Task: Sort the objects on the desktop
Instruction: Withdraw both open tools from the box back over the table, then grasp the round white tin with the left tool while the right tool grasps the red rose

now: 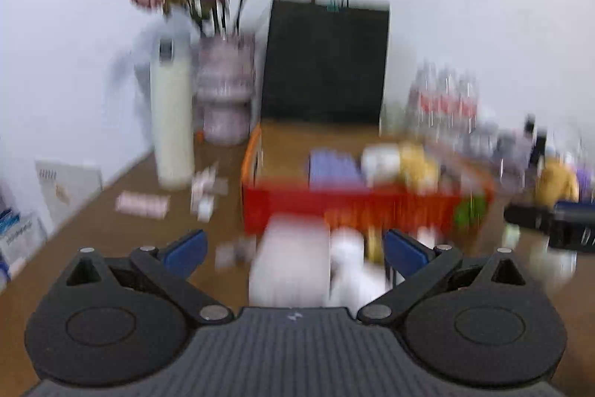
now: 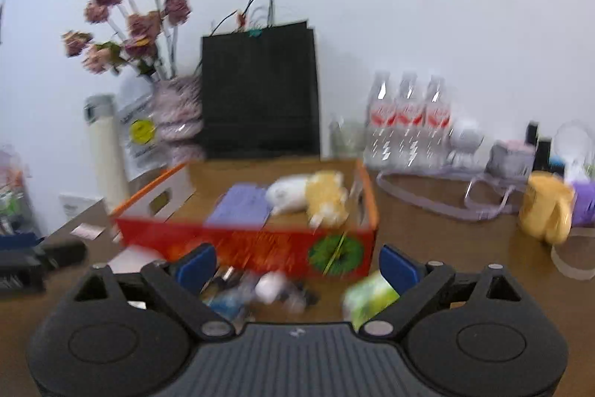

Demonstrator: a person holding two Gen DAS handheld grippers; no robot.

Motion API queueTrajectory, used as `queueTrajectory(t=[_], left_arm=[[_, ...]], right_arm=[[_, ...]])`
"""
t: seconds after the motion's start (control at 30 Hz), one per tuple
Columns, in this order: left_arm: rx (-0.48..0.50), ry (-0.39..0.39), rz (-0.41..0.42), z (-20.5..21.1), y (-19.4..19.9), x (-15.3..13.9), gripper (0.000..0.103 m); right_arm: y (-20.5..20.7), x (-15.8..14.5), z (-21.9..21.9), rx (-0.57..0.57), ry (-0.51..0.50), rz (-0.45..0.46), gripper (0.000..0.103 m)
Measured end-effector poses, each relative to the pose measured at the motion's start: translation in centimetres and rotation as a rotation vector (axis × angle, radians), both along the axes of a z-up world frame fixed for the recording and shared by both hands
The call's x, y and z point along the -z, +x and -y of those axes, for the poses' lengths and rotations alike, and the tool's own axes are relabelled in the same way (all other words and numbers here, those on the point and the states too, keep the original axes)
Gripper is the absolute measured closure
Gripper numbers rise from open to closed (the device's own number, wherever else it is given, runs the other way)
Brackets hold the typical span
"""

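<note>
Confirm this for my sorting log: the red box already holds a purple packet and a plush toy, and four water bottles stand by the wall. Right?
Not quite: three water bottles stand by the wall, as the right wrist view shows. The red box does hold the purple packet and plush toy.

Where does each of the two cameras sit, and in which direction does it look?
Left wrist: sits on the left gripper, looks forward at the red box; its two open blue-tipped fingers show, and the right gripper at the edge.
Right wrist: sits on the right gripper, facing the same box; its open fingers show.
Shared: box, black bag, flowers, water bottles.
</note>
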State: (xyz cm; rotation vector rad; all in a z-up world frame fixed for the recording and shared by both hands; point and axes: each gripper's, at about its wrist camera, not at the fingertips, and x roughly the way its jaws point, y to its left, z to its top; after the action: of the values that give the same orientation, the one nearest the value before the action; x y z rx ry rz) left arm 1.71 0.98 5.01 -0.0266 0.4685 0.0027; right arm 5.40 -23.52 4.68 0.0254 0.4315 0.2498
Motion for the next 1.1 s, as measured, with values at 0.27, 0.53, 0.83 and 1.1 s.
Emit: queueTrajectory(t=[0.27, 0.53, 0.83, 1.1], left_arm=[[0.075, 0.019, -0.046, -0.2, -5.8, 3.4, 0.0], [0.125, -0.004, -0.136, -0.3, -7.2, 4.7, 0.008], [0.118, 0.056, -0.155, 0.1, -10.1, 4.3, 0.01], [0.148, 0.03, -0.186, 0.9, -7.0, 4.7, 0.027]], right_arm=[[-6.5, 3.7, -1.2, -0.05, -0.037, -0.087, 0.008], [-11.5, 5.1, -1.7, -0.124, -0.112, -0.111, 0.009], [-13.9, 5.5, -0.7, -0.149, -0.044, -0.211, 0.01], [-12.9, 5.4, -1.5, -0.186, 0.022, -0.222, 0.029]])
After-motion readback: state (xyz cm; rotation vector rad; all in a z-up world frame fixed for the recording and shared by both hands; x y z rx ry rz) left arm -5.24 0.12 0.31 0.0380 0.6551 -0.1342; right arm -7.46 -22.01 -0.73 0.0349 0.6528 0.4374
